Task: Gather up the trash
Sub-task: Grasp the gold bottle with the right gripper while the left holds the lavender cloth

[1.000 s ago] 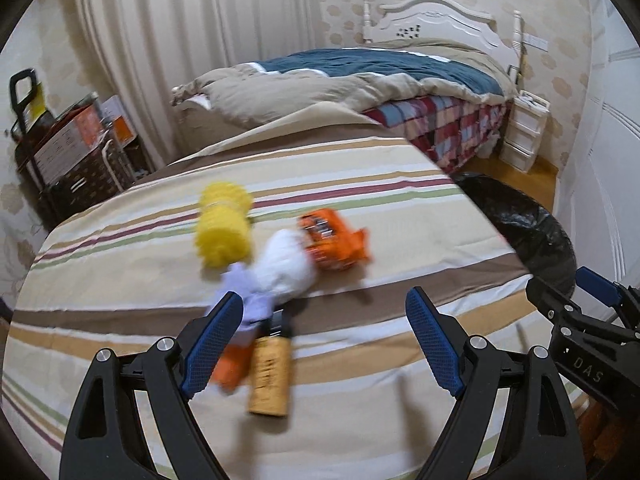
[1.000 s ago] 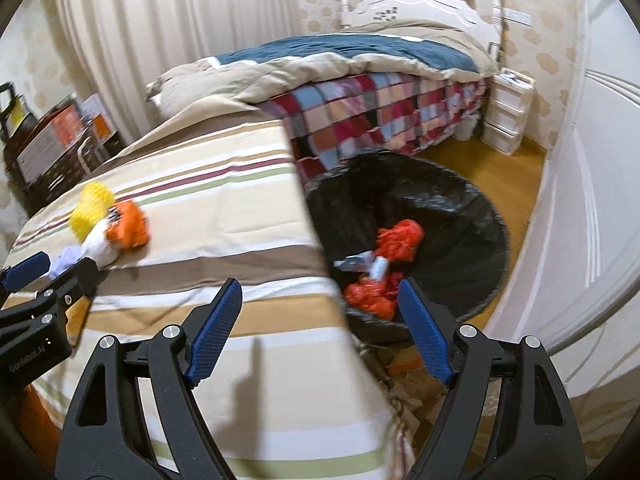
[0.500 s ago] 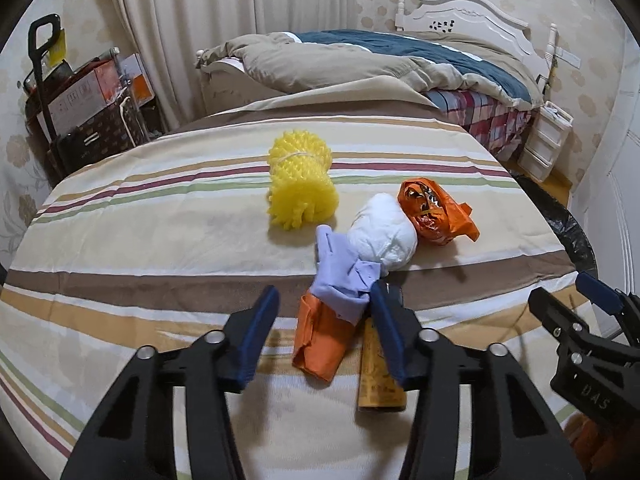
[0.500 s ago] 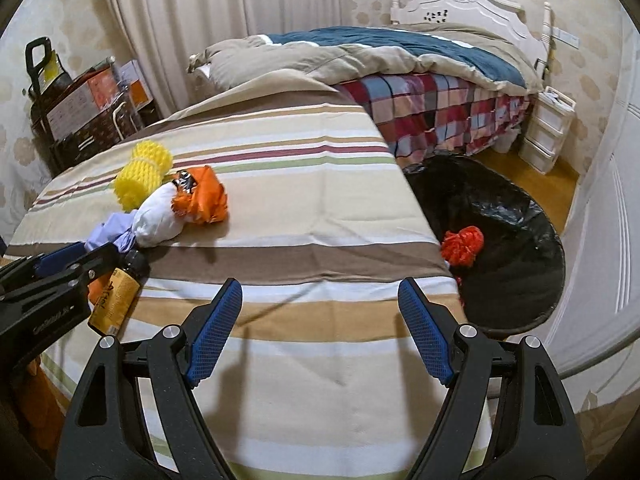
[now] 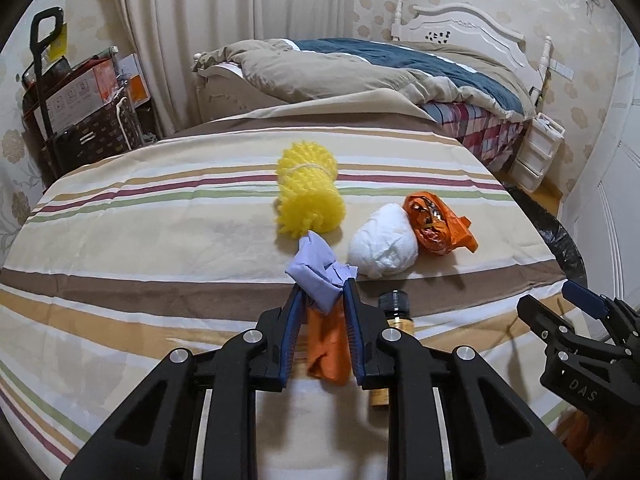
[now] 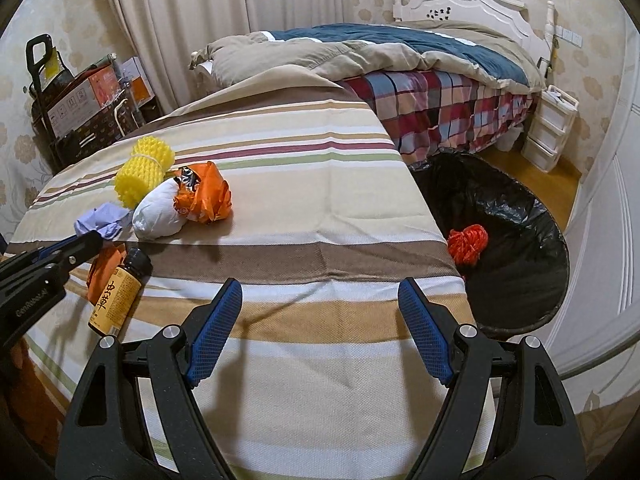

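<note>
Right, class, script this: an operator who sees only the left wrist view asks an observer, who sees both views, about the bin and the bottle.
Operator: My left gripper pinches the lilac wad. Anything in the bin? I see only its edge.
Observer: Yes, a red bundle lies inside its black liner.
Operator: And the bottle, half hidden for me?
Observer: It lies on its side on the striped cover, yellow label facing up.
</note>
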Motion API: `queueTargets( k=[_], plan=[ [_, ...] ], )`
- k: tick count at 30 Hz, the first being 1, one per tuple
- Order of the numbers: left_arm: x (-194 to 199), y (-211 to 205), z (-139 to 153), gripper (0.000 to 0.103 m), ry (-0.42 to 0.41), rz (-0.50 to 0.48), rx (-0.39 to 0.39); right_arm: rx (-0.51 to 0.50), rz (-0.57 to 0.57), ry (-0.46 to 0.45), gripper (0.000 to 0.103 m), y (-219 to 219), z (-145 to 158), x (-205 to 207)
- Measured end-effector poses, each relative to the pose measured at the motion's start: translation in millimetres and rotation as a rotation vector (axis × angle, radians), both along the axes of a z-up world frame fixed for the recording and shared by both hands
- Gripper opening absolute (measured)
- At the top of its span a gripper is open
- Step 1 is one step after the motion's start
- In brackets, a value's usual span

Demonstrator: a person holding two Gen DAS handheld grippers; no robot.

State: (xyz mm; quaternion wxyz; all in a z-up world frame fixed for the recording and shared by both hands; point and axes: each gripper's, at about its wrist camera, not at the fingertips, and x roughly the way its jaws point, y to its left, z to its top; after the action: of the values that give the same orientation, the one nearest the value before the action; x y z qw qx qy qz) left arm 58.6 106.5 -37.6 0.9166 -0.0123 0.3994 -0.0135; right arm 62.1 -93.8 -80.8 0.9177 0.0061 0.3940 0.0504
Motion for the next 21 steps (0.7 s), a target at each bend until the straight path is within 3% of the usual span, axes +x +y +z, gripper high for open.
queueTargets(
  k=[10,21],
  plan=[
    [-13,25,1,0.023,-0.010,0.032,-0.002,-0.017,0.018,0.000,0.078,11,-1,-2],
    [-18,51,-15,0.026,0.048,0.078,-0.034,-0.041,0.042,0.013,0.078,24,-3,-3]
  ],
)
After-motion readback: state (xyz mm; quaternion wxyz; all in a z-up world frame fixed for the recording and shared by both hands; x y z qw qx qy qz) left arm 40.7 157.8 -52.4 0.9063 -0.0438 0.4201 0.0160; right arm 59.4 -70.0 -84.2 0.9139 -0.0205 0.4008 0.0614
